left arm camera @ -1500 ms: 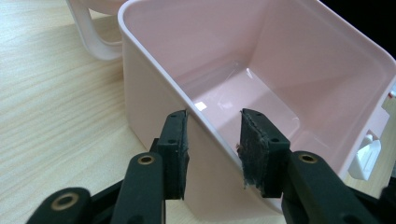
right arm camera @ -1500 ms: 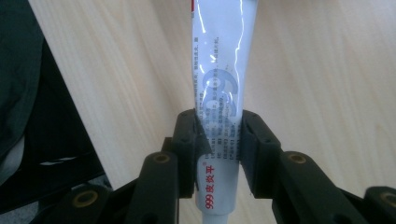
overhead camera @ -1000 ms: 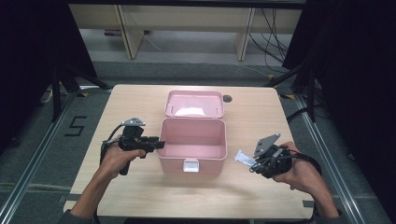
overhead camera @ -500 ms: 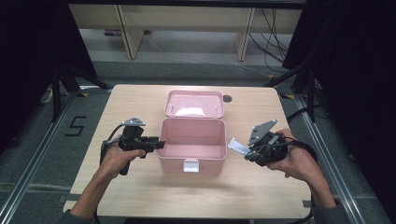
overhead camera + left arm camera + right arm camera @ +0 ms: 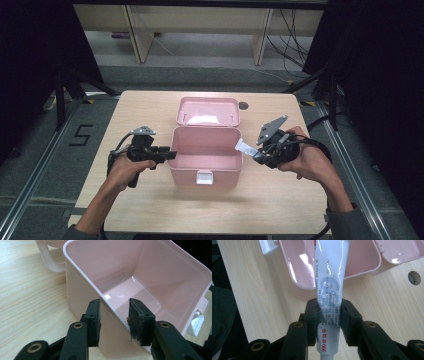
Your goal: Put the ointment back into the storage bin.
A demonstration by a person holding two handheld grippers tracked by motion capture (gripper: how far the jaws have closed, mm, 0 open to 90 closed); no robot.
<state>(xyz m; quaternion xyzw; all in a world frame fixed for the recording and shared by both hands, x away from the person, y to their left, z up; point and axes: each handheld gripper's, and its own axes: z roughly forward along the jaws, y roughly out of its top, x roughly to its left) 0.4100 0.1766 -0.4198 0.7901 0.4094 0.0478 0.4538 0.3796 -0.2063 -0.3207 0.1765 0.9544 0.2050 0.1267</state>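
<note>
At the middle of the high view, the open pink plastic box [image 5: 206, 155] looks smooth and glossy; in the left gripper view its inner floor catches white glare. The pale wooden table top [image 5: 150, 107] shows fine grain with a matt finish. At the centre of the right gripper view, the white squeeze tube with blue and red print [image 5: 329, 290] has a shiny, slightly creased skin. The black jaws look like matt hard plastic with brass-coloured metal screws; their pads are dull, rough and frayed at the edges.

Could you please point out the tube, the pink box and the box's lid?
tube [image 5: 331, 277], right gripper view, on its printed white body.
pink box [image 5: 205, 167], high view, on its front wall.
lid [image 5: 207, 111], high view, on its inner face.
</note>
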